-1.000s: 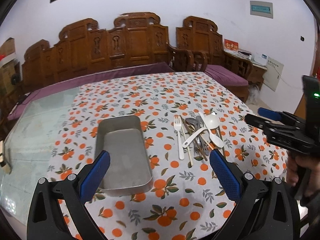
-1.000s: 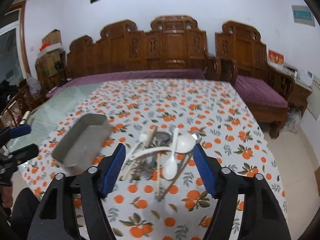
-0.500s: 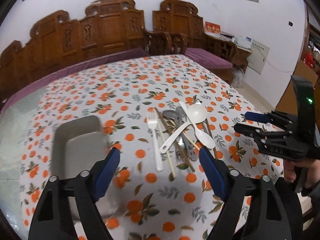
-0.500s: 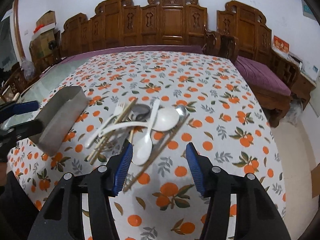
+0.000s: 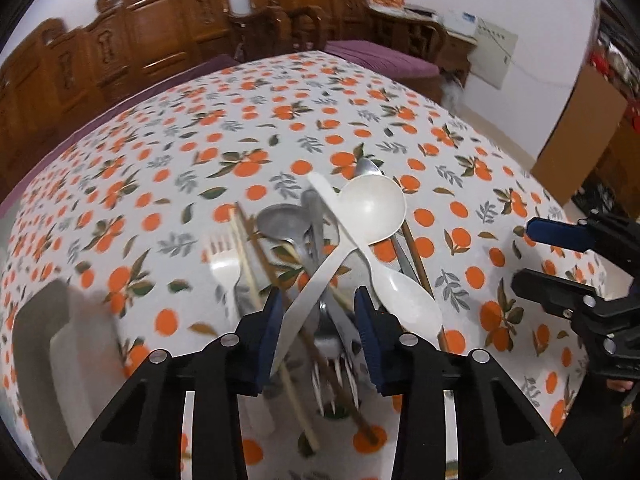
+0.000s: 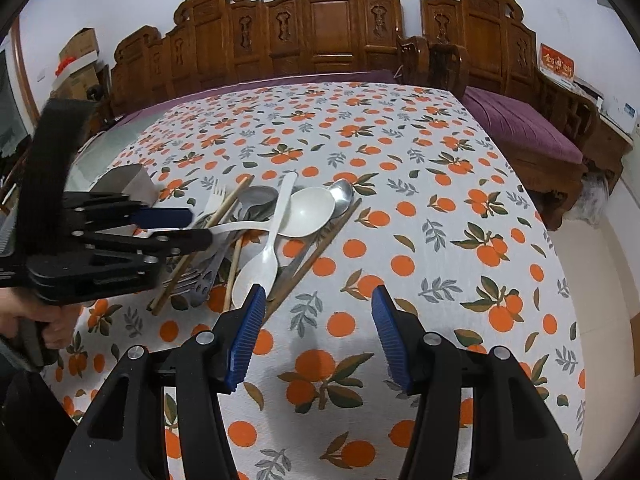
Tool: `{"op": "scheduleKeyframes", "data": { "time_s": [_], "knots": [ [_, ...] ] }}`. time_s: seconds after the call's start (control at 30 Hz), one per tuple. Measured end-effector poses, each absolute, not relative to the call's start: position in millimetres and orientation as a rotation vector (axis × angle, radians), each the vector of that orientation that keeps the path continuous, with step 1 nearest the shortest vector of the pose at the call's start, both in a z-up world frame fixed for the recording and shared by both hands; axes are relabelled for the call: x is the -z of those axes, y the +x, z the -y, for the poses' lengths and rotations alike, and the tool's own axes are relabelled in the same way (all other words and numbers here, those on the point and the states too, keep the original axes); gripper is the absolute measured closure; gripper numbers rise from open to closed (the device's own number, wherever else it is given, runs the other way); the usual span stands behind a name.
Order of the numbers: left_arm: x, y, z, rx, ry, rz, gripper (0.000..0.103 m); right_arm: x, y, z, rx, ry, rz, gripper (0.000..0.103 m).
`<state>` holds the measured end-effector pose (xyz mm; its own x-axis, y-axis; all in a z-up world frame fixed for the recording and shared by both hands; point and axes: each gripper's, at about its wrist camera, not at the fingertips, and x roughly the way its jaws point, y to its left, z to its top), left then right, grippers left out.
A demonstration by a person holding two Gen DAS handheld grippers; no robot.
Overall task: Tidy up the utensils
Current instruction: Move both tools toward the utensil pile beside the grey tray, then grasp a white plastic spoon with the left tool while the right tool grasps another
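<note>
A pile of utensils lies on the orange-patterned tablecloth (image 6: pixel 400 200): a white ladle (image 5: pixel 372 208), a white spoon (image 5: pixel 400 296), metal spoons, a white fork (image 5: pixel 226 264), a metal fork (image 5: pixel 332 356) and chopsticks (image 5: pixel 256 256). My left gripper (image 5: pixel 318 312) is low over the pile, its jaws open either side of the ladle's handle (image 5: pixel 312 292). It also shows in the right wrist view (image 6: pixel 188 226). My right gripper (image 6: pixel 318 320) is open and empty, just right of the pile (image 6: pixel 272 224).
A grey metal tray (image 5: pixel 52 352) sits left of the pile, seen also in the right wrist view (image 6: pixel 124 182). Carved wooden benches (image 6: pixel 320 28) with purple cushions ring the table's far and right sides. The table edge drops off at the right.
My left gripper has swung right from the tray, dropped onto the pile and narrowed its jaws around the ladle handle. My right gripper has moved closer and lower beside the pile.
</note>
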<state>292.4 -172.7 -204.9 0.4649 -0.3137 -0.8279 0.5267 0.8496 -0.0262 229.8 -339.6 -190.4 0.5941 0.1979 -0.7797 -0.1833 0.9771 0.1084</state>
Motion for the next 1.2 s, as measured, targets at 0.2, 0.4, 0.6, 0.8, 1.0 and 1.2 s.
{"op": "scheduleKeyframes", "data": {
  "time_s": [0.2, 0.4, 0.6, 0.8, 1.0, 1.2],
  "knots": [
    [215.8, 309.0, 173.1, 0.532, 0.222, -1.002, 0.080, 193.1, 231.2, 341.7, -0.220, 0.019, -0.916, 0.045],
    [205.1, 300.1, 161.0, 0.535, 0.163, -0.988, 0.103, 197.2, 233.7, 330.9, -0.240, 0.009, -0.919, 0.046],
    [191.5, 288.2, 147.2, 0.532, 0.114, -0.968, 0.103, 204.5, 246.8, 313.7, -0.277, 0.013, -0.925, 0.052],
    [187.5, 296.2, 143.6, 0.498, 0.151, -0.957, 0.103, 215.4, 271.1, 294.7, -0.341, 0.012, -0.947, 0.058],
    [187.7, 305.3, 131.4, 0.468, 0.122, -0.971, 0.103, 228.2, 298.1, 280.4, -0.371, -0.014, -0.992, 0.068],
    [183.8, 305.6, 133.2, 0.484, 0.128, -0.966, 0.098, 239.5, 312.1, 273.8, -0.388, -0.043, -1.045, 0.094]
  ]
}}
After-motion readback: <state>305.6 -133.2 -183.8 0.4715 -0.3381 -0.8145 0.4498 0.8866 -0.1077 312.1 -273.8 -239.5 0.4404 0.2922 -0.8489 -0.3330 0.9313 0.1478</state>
